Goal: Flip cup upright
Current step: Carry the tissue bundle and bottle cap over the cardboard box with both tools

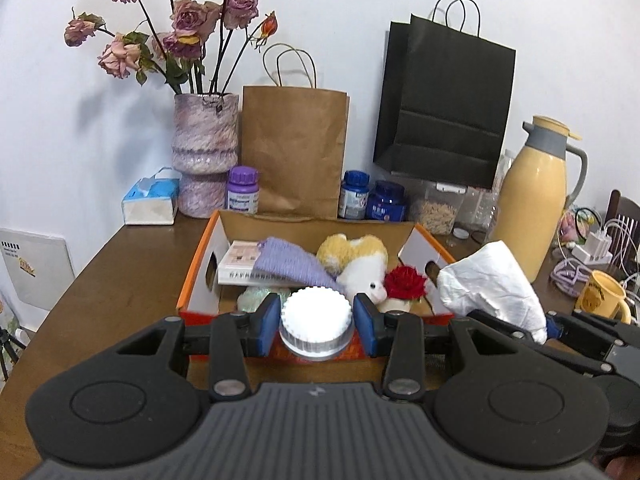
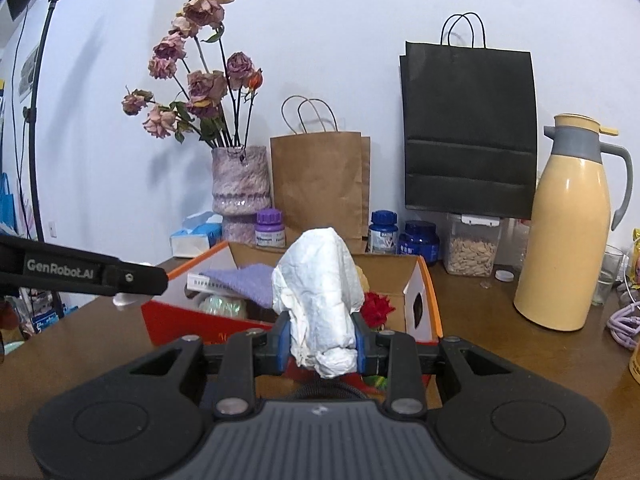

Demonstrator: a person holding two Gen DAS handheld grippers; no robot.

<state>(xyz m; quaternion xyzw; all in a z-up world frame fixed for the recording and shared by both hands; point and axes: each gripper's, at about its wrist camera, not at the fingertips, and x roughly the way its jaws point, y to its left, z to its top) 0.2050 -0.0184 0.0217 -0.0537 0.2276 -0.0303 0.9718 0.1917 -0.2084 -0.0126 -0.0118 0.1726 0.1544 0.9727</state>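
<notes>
A white round cup with a ribbed edge sits between the blue pads of my left gripper, its flat end facing the camera. The pads press on its sides, and it hangs above the near edge of an open box. My right gripper is shut on a crumpled white tissue wad, which stands up from its fingers. In the left wrist view that wad and the right gripper are at the right. In the right wrist view the left gripper's arm crosses the left edge, with a bit of the white cup under it.
An orange-edged cardboard box holds a book, a purple cloth, a plush toy and a red rose. Behind it stand a vase of dried roses, paper bags, pill bottles and a tissue box. A yellow thermos and a yellow mug are on the right.
</notes>
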